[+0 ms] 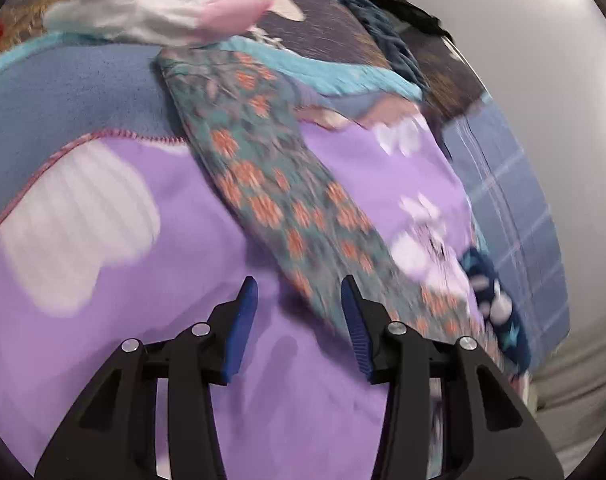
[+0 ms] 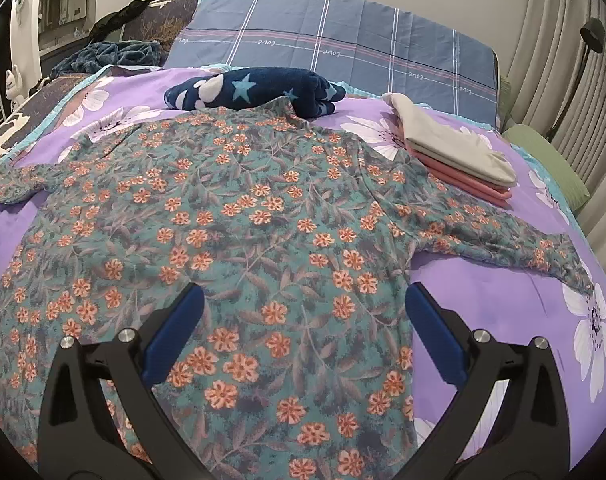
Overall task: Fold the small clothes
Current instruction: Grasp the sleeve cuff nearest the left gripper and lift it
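So your bed (image 2: 503, 312) has that purple flower cover, and the floral shirt (image 2: 239, 240) lies spread flat across it, sleeves out. Behind the shirt's collar sits a navy star blanket (image 2: 263, 90), and just past its right sleeve a folded pink-and-beige stack (image 2: 455, 156). Your right tongs (image 2: 303, 300) hang wide apart over the shirt's hem; left tongs (image 1: 299, 292) are apart too, nothing clamped, beside its left sleeve.

Teal floral shirt (image 2: 239, 216) spread flat on purple bedspread (image 2: 503, 300), sleeves outstretched
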{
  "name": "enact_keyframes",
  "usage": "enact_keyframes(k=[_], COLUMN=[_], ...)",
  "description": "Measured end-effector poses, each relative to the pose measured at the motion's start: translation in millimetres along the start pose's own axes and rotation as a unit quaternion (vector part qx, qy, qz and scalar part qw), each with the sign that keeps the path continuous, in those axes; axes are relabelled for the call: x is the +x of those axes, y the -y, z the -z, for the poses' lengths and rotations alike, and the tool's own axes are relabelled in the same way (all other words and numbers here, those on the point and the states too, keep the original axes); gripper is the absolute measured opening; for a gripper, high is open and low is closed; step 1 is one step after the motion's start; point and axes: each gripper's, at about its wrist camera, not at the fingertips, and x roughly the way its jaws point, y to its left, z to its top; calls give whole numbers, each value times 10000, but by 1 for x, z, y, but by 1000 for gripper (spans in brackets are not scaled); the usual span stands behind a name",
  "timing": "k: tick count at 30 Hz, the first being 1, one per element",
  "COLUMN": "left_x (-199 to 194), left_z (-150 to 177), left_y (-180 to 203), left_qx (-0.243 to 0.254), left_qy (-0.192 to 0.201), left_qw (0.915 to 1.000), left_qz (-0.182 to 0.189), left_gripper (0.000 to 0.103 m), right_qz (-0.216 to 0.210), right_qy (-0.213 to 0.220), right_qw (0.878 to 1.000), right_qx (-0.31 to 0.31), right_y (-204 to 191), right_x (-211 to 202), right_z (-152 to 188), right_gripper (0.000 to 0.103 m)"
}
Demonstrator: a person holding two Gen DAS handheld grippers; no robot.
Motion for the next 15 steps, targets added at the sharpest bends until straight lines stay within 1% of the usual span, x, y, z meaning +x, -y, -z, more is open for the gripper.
enact_keyframes(k=[1,3,5,6,9,11,12,13,15], left_x=[7,22,29,30,29,25,23,20,11], left_z=[-7,-21,-33,-37,-51,-57,-60,-62,-65], left_y=[-5,-13,-17,-16,-8,-1,2,5,13], left_qx=[-145,-631,-920,-990,-947,-788,-673,-569,-345], left_qy=[1,-1,11,35,231,401,468,525,666], left_qw=[9999,9975,9948,9941,9950,9961,9966,9970,9971], left_qz=[78,304,434,449,228,61,7,-43,-86], left_gripper=[45,45,45,45,44,31,17,9,6], right_qz=[10,62,112,126,172,189,182,169,146], right_qy=[-5,-25,-69,-76,-55,-64,-73,-88,-103], right_qw=[10000,10000,9999,9999,9998,9998,9997,9997,9997], right_qx=[-5,8,16,19,37,83,109,136,157], right_y=[0,-1,-2,-2,-2,-1,-1,-1,-1], right_x=[1,3,4,4,2,3,4,5,6], right_z=[-1,-2,-3,-4,-5,-6,-6,-6,-6], right_gripper=[101,101,101,101,101,101,101,101,101])
